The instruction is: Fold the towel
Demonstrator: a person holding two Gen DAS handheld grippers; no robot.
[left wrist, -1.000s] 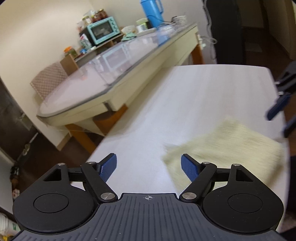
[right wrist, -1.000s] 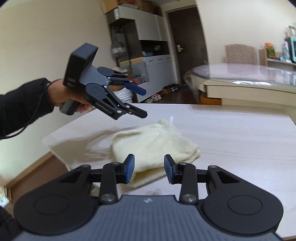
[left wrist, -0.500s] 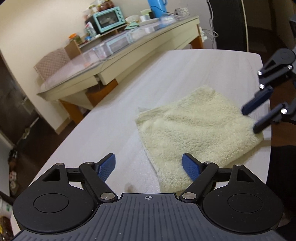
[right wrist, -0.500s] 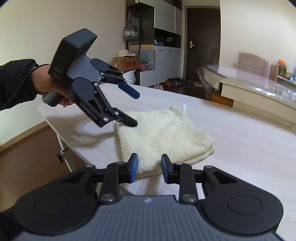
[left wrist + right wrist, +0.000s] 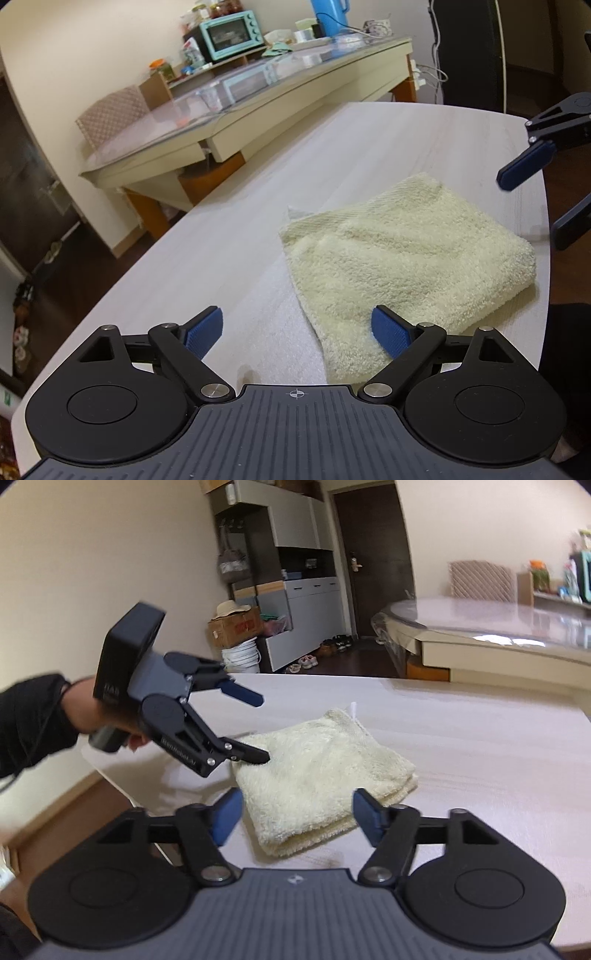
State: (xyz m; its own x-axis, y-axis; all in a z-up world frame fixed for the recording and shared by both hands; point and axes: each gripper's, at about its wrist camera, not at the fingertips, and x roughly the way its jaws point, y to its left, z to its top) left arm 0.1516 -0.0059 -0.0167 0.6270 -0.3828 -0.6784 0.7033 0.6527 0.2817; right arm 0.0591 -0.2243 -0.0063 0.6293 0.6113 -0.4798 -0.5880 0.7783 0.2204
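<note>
A pale yellow towel (image 5: 406, 258) (image 5: 321, 771) lies folded in a thick square on the white wood-grain table (image 5: 229, 266). My left gripper (image 5: 295, 326) hovers low over the towel's near corner, its jaws opening wide and pressing on nothing. In the right wrist view the left gripper (image 5: 258, 728) is held by a hand in a black sleeve, and its lower fingertip sits at the towel's left edge. My right gripper (image 5: 297, 814) faces the folded edge with its jaws opening, and the towel lies ahead of the pads, untouched. The right gripper (image 5: 532, 210) also shows at the right border.
A glass-topped table (image 5: 258, 96) stands beyond, carrying a teal oven (image 5: 229, 27) and a blue jug (image 5: 328, 13). A chair (image 5: 114, 114) stands at its end. The white table's curved edge (image 5: 122, 786) drops to the floor near both grippers. A cabinet (image 5: 295, 590) and a box (image 5: 236, 626) stand farther off.
The right gripper's jaws have swung from narrow to wide apart. The left gripper came down toward the towel's corner, then held still with its jaws slightly wider.
</note>
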